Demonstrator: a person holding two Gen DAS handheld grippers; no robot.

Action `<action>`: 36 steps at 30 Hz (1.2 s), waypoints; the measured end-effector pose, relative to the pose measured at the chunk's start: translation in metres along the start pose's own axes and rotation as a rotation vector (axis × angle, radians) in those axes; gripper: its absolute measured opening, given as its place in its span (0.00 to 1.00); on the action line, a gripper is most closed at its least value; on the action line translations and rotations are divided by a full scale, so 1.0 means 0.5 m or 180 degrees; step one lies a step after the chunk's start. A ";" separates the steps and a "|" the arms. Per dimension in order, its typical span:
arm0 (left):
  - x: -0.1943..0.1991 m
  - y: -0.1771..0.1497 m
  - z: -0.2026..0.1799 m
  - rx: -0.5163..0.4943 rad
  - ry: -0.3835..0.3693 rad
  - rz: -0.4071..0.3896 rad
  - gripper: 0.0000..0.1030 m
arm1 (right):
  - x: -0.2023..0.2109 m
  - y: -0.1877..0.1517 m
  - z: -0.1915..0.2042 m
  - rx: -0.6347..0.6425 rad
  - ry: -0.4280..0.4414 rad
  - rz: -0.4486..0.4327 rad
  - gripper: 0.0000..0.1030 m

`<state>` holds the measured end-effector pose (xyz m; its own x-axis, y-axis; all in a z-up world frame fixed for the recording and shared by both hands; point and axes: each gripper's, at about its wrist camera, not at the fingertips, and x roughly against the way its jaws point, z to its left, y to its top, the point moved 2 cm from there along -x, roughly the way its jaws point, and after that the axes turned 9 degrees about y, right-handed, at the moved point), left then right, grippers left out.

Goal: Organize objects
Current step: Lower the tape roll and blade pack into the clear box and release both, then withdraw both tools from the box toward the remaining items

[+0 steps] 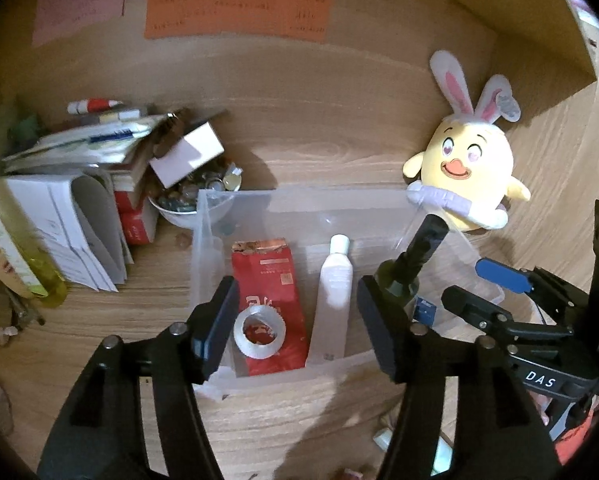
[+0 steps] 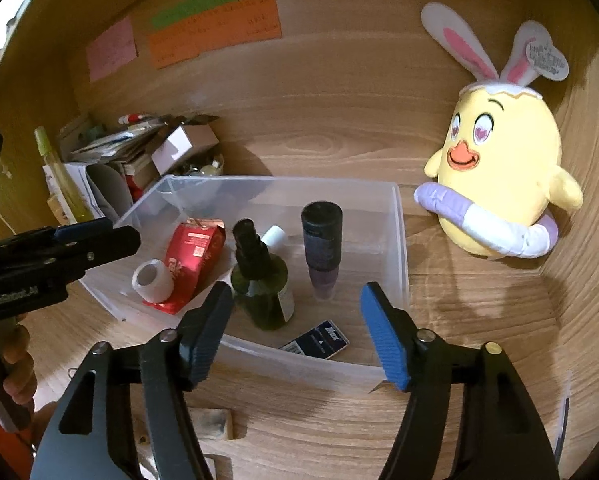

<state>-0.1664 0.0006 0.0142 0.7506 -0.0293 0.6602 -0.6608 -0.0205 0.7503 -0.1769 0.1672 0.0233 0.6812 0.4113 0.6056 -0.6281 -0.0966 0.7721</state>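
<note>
Wooden desk (image 2: 479, 300), clear bin (image 2: 395, 240), "Max" box (image 2: 319, 342), both claws (image 1: 295, 320) (image 2: 295, 332) apart, empty.

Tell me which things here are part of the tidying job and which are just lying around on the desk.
Job:
- clear bin
- red packet
- tape roll
- white tube
- green bottle
- dark bottle
- blue box

Lying about:
- plush chick
- paper stack
- bowl
- sticky notes
</note>
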 end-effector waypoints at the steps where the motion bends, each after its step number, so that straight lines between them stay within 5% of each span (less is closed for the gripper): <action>1: 0.007 0.000 0.001 -0.0011 0.0012 -0.0022 0.63 | 0.007 0.001 0.004 0.0018 0.0012 -0.0024 0.66; 11: 0.070 -0.022 0.033 -0.0005 0.0091 -0.0140 0.92 | 0.062 -0.008 0.043 0.0147 0.0180 -0.0159 0.75; 36: 0.060 -0.179 0.127 0.0006 0.0411 0.0369 0.93 | 0.054 -0.117 0.038 0.0082 0.0237 0.0291 0.77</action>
<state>-0.0853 -0.0619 -0.0357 0.6641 0.0970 0.7413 -0.7429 -0.0263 0.6689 -0.1145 0.1666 -0.0020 0.5911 0.4657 0.6586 -0.6758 -0.1597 0.7195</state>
